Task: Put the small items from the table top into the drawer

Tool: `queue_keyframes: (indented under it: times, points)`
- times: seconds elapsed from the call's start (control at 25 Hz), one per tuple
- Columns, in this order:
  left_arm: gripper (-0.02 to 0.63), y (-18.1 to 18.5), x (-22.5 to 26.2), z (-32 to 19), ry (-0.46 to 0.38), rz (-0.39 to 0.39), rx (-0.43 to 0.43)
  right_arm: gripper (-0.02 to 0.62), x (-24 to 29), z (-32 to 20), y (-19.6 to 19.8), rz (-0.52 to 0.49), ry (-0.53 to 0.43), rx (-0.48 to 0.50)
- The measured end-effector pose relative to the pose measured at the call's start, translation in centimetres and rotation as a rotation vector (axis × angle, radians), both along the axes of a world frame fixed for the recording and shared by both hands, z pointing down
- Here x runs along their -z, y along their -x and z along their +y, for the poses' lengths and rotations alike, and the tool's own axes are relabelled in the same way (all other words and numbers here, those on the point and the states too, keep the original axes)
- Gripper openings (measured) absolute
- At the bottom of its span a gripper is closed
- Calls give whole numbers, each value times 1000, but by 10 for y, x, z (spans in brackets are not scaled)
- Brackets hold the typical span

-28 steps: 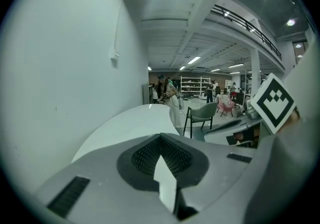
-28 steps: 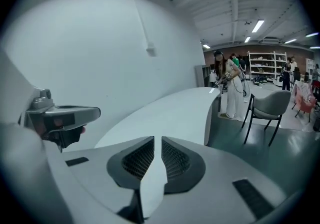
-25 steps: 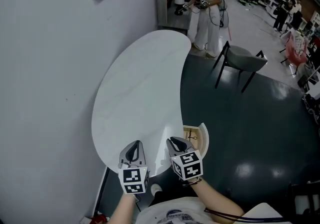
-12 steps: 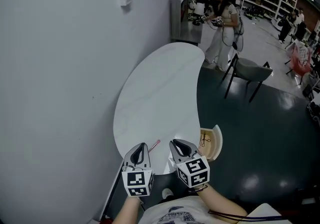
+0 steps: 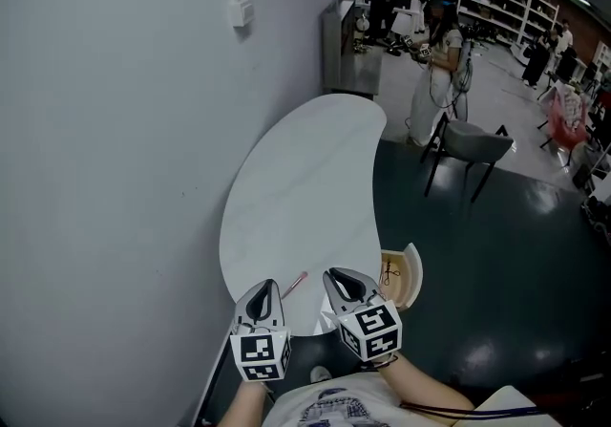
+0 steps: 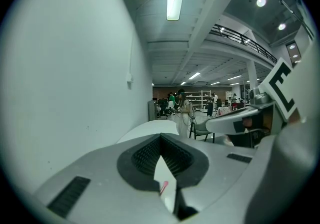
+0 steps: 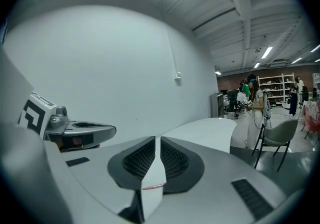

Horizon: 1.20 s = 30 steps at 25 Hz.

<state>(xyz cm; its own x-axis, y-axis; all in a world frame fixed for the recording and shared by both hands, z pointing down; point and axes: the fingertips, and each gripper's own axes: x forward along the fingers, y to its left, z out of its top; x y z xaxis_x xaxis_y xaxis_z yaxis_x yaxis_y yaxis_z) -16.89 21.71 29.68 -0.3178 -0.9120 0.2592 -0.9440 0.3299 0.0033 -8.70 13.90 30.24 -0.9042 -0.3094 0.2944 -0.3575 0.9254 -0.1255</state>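
Thin pink stick (image 5: 295, 282) lay near edge of tabletop (image 5: 296, 186), between both tongs, long axis slanting away-right. Near end lay just beside left tongs (image 5: 264, 288), which were pressed together, empty. Right tongs (image 5: 336, 276) had just been closing: thin slit, nothing between. Drawer (image 5: 413, 267) stood open to their right.

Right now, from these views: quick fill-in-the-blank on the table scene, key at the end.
1. The thin pink item lies on the white ___.
2. The drawer at that surface's near edge stands ___.
3. The chair on the dark floor is ___ in colour.
Missing words: table; open; grey.
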Motion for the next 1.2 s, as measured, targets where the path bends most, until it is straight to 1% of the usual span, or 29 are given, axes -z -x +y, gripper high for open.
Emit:
queue_keyframes:
  times: [0.2,0.44,0.68,0.92,1.2]
  points:
    - [15,3,2,-3,2,-14,-10,48,-5,1,0,10,6,-6]
    - [15,0,-1,-7,-16,21,-30,48,-14,1,-2,27,17,-9]
    - [15,2,-1,-1,-18,18,-25,48,-19,4,0,36,29,-8]
    - [15,11,-9,9,-3,36,5,48,-25,9,10,51,35,16]
    - [15,25,-21,9,10,52,77,48,-31,1,30,65,24,101]
